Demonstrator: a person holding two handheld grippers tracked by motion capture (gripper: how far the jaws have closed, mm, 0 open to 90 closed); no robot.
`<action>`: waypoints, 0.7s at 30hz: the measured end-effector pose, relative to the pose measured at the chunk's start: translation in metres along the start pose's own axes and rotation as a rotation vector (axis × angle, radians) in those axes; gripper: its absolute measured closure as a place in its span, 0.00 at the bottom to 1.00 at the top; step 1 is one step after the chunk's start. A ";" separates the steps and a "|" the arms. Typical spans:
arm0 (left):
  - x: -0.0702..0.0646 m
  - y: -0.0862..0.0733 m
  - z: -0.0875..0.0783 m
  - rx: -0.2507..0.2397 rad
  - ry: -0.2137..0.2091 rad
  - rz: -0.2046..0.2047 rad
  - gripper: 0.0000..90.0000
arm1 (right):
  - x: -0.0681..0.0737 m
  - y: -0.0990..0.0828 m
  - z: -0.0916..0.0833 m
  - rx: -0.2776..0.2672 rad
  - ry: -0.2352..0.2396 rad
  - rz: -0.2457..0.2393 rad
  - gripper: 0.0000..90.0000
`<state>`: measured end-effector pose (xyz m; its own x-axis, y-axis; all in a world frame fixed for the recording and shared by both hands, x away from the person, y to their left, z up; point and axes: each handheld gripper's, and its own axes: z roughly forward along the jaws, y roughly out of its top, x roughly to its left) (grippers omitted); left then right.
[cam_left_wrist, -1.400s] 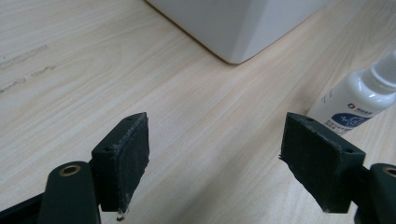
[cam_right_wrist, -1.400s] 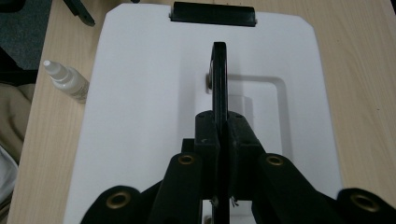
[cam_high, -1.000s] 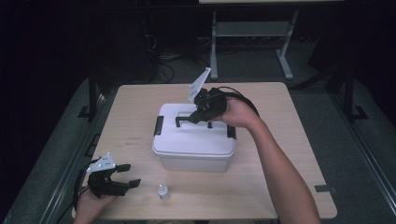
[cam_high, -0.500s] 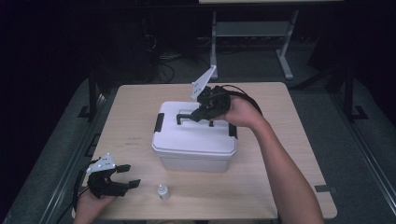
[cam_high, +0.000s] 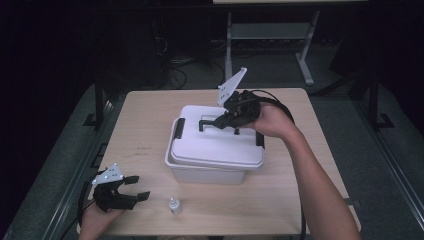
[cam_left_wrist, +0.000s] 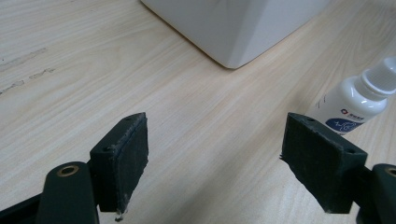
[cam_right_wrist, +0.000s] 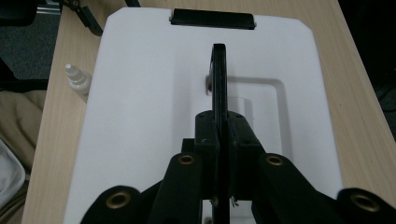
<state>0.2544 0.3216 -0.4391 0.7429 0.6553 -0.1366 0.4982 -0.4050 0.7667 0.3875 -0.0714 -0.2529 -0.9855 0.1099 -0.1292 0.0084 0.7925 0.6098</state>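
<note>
Two frames back vs now, high view: right gripper, jaws clamped on the black lid handle, had drifted slightly up and toward the person's side, and the white lid now sat skewed on the box, its near edge overhanging. Lid likely unseated, lift under way. Left gripper hadn't budged, parked at the surface's near-left corner w/ small dropper bottle just beside.

Left gripper view: jaws wide, nothing between them; bottle by the right jaw, box corner farther off.

Right gripper view: jaws pinched tight on the handle, raised edge-on over lid; far latch at lid's end.
</note>
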 end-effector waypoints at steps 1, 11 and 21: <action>0.000 0.000 0.000 0.003 0.000 0.001 0.25 | 0.002 -0.003 -0.004 -0.009 -0.007 -0.002 0.93; -0.001 -0.001 0.002 0.011 0.004 -0.001 0.25 | 0.007 -0.027 -0.025 -0.020 -0.026 0.020 0.93; -0.002 0.000 0.005 0.024 0.002 0.001 0.25 | 0.013 -0.051 -0.047 -0.017 -0.056 0.060 0.93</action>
<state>0.2552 0.3174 -0.4424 0.7423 0.6564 -0.1346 0.5082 -0.4206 0.7516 0.3658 -0.1387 -0.2493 -0.9724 0.1906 -0.1348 0.0641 0.7731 0.6310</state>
